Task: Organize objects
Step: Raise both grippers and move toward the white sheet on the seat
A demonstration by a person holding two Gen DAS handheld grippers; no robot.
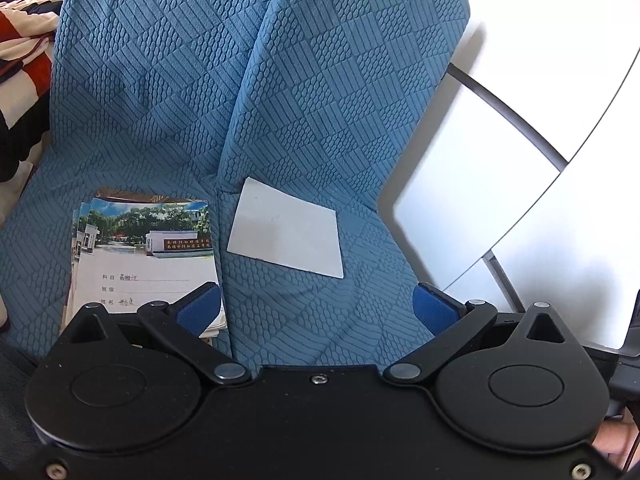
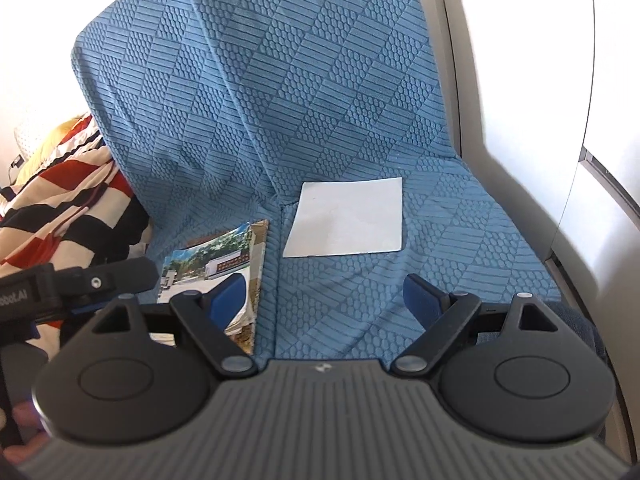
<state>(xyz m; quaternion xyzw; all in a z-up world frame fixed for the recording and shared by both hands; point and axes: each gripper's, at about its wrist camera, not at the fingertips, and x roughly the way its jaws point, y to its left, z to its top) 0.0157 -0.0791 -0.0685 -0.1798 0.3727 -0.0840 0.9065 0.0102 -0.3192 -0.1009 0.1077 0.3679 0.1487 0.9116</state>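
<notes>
While you hold both grippers low over the blue sofa cover (image 1: 304,92), note from left: one striped blanket (image 1: 20,52); one stack of booklets (image 1: 148,248), several fanned, count unclear, beside the cushion seam; one white sheet (image 1: 286,232), apparently awaiting sorting. Left gripper (image 1: 318,308) and right gripper (image 2: 324,300) jaws stand apart, empty.

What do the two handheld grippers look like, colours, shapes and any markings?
Both the left gripper and the right gripper have black linkage arms, round black hubs with silver pivot pins, and blue fingers. The left's side shows part of white lettering in the right wrist view.
</notes>
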